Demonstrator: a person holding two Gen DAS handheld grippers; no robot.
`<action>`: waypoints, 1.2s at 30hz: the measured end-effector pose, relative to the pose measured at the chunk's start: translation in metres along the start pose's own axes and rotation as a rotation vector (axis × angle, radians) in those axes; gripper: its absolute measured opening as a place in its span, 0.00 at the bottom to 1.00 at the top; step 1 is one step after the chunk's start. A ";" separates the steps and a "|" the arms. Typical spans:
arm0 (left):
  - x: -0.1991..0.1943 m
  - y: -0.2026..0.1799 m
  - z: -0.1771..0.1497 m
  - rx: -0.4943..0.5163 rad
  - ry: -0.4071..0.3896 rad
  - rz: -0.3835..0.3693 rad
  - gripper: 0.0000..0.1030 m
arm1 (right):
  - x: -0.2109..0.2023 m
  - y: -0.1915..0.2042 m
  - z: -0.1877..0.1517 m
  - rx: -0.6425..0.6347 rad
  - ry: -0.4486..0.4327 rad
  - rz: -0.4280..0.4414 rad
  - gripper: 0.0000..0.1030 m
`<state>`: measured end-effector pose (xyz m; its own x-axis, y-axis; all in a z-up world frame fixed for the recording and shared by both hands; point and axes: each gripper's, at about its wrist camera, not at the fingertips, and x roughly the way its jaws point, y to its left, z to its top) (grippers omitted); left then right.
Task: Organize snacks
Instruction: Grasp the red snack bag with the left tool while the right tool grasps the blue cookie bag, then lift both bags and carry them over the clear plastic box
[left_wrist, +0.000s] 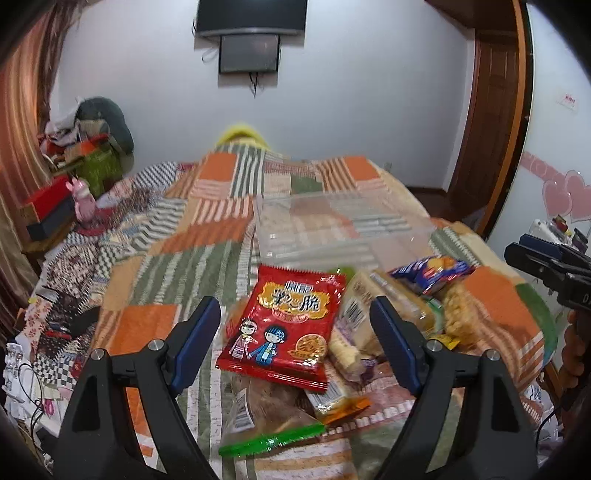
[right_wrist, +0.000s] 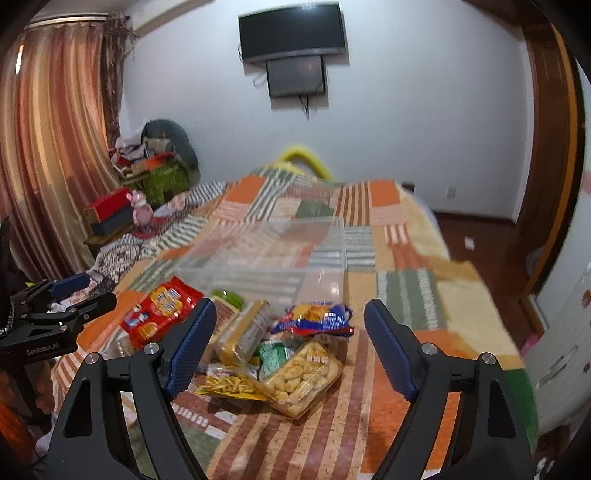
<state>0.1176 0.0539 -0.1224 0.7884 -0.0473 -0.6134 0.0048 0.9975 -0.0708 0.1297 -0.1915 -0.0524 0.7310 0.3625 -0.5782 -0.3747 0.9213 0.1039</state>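
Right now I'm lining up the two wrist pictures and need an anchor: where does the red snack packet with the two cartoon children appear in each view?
Left wrist view: the red snack packet with the two cartoon children lies centre, between the open jaws, on top of the snack pile.
Right wrist view: it sits left of centre, beyond the left finger, foreshortened.
Shared landmark: the clear plastic storage box on the patchwork bedspread, just behind the snacks.
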 end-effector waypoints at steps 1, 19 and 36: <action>0.007 0.001 0.000 0.000 0.016 -0.005 0.85 | 0.006 -0.003 0.000 0.004 0.019 0.003 0.78; 0.101 0.015 -0.006 0.002 0.213 -0.031 0.97 | 0.095 -0.025 -0.002 0.065 0.272 0.045 0.78; 0.093 0.012 -0.011 0.007 0.178 -0.039 0.69 | 0.105 -0.020 -0.003 -0.002 0.279 0.022 0.53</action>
<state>0.1843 0.0606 -0.1886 0.6661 -0.0938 -0.7399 0.0379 0.9950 -0.0920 0.2123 -0.1725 -0.1182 0.5374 0.3294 -0.7763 -0.3903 0.9132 0.1172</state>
